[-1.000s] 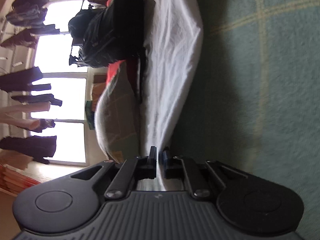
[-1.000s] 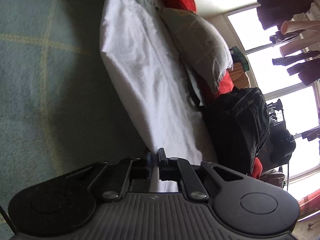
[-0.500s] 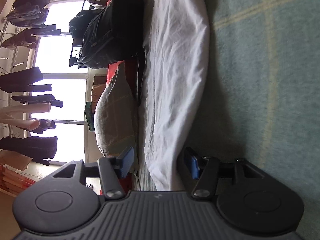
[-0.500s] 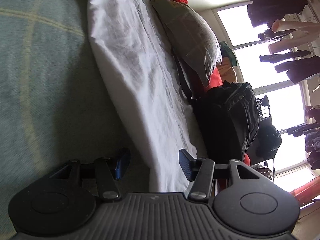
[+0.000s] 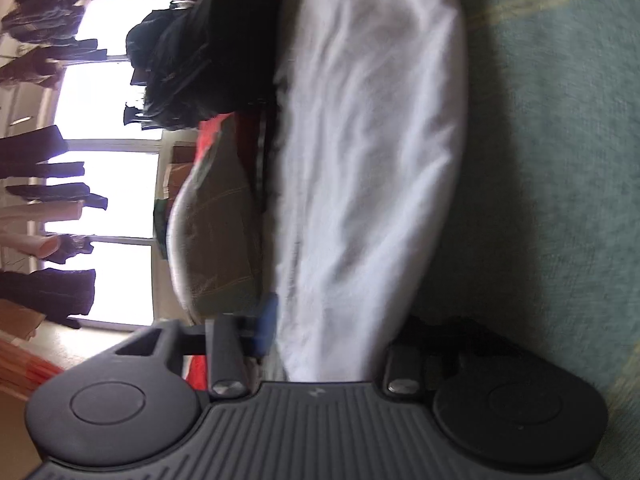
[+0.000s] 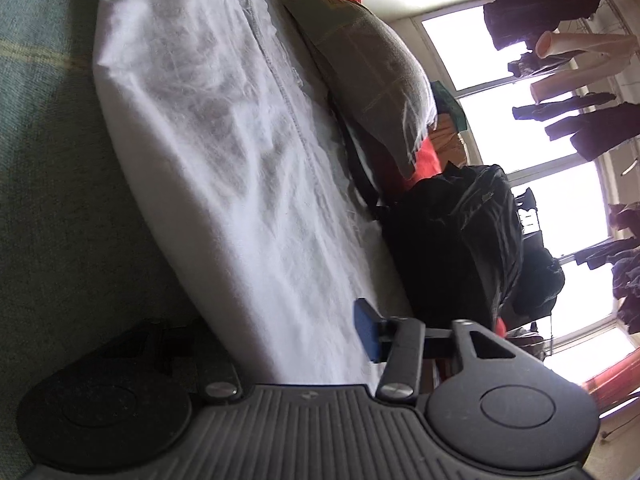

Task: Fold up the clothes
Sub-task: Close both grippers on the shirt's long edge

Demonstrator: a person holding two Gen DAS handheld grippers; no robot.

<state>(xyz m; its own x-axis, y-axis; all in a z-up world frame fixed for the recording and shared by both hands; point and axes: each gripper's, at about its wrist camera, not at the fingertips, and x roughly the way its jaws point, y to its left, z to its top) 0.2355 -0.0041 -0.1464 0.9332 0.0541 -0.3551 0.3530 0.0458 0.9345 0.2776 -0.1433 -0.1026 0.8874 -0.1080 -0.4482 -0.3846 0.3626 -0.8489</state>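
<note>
Bright windows (image 6: 532,208) fill the far wall, daylight blowing them out to white. Dark clothes (image 5: 48,168) hang in a row before the glass (one pale garment among them). A green bedspread (image 5: 560,180) with pale stripes covers the bed; a grey pillow (image 6: 376,76) and black backpack (image 6: 460,248) lie on it.

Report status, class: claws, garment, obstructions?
Both claws open, left, right. White garment flat on bedspread, unheld. Black bag beside it.

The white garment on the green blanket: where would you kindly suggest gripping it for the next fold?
Probably the near end of the white garment, with each open gripper coming in level from its own side: the rounded folded edge stands proud of the blanket, so one finger could slide beneath.
</note>
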